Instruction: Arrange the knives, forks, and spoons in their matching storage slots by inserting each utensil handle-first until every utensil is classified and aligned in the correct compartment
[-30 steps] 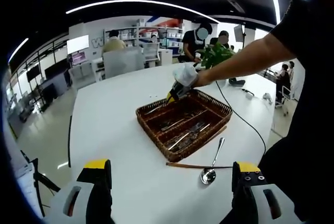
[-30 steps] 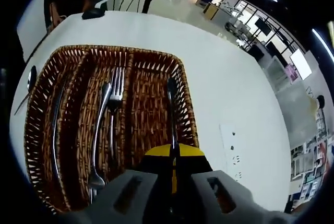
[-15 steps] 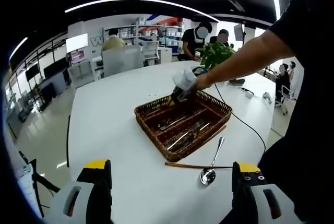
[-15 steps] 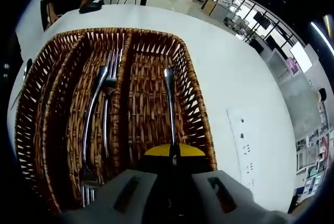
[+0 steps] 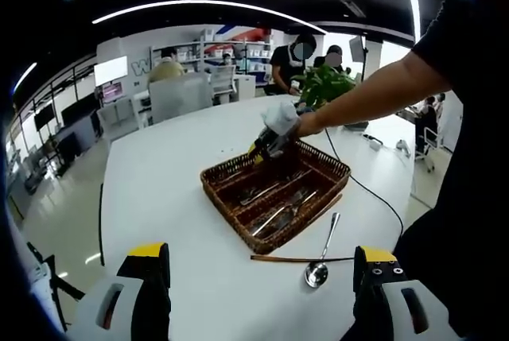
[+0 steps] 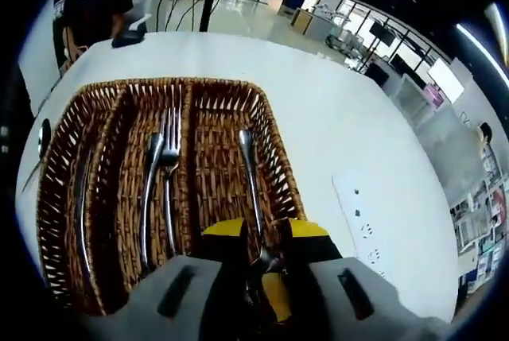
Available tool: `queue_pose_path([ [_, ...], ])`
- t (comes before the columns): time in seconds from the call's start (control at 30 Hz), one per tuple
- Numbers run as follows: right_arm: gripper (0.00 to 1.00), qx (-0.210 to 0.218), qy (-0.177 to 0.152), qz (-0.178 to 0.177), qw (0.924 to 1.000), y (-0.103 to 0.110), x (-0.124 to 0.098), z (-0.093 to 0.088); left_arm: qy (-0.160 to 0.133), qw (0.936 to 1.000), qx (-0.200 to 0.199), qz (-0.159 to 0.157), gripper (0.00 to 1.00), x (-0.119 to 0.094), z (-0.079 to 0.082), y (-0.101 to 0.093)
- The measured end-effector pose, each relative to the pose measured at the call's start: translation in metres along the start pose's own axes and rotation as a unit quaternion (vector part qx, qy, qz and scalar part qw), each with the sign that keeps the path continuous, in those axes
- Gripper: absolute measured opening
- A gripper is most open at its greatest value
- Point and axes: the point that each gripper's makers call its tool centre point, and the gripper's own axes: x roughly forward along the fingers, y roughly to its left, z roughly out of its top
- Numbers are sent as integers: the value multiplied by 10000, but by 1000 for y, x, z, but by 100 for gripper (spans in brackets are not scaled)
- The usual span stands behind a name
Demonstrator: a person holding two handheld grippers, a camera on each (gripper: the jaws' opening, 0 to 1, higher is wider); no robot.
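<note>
Right gripper jaws have parted since half a second ago: then pinched shut on the spoon, now a small gap with the spoon's bowl end between them, no firm grip that we can see. Spoon lies lengthwise in the basket's right compartment, handle pointing to the far end. Middle compartment has two forks side by side, tines at the far end. Left compartment holds one long utensil, type unclear to us.

From the left gripper view we see the right gripper over the basket's far rim, a hand and sleeve behind it. A second spoon lies on the white table just near of the basket, bowl toward us, crossing a thin brown stick. Same spoon's bowl shows left of the basket in the right gripper view.

Left gripper hangs wide open, holding nothing, near edge of the table, well apart from the basket.

A cable runs across the table right of the basket.
</note>
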Motion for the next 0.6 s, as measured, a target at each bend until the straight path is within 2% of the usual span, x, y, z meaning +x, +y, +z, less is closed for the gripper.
queue_pose_path([
  [0.07, 28, -20, -269, -149, 9995, -7, -12, 15, -65, 10000, 28, -21, 100, 1, 4, 1],
  [0.1, 38, 24, -402, -268, 9988, -12, -18, 22, -81, 10000, 33, -26, 100, 1, 5, 1],
  [0.17, 53, 409, -654, -383, 9963, -19, -36, 33, -175, 9998, 87, -65, 100, 3, 12, 1],
  [0.2, 63, 449, -733, -471, 9952, -23, -43, 36, -218, 9996, 114, -100, 100, 5, 15, 0],
  [0.3, 79, 668, -829, -648, 9922, -32, -69, 39, -321, 9991, 203, -171, 100, 9, 23, -2],
  [0.43, 83, 1120, -1017, -935, 9841, -37, -108, 41, -451, 9978, 371, -314, 100, 11, 34, -7],
  [0.6, 99, 1404, -1131, -1148, 9769, -26, -143, 38, -574, 9961, 536, -407, 100, 9, 46, -8],
])
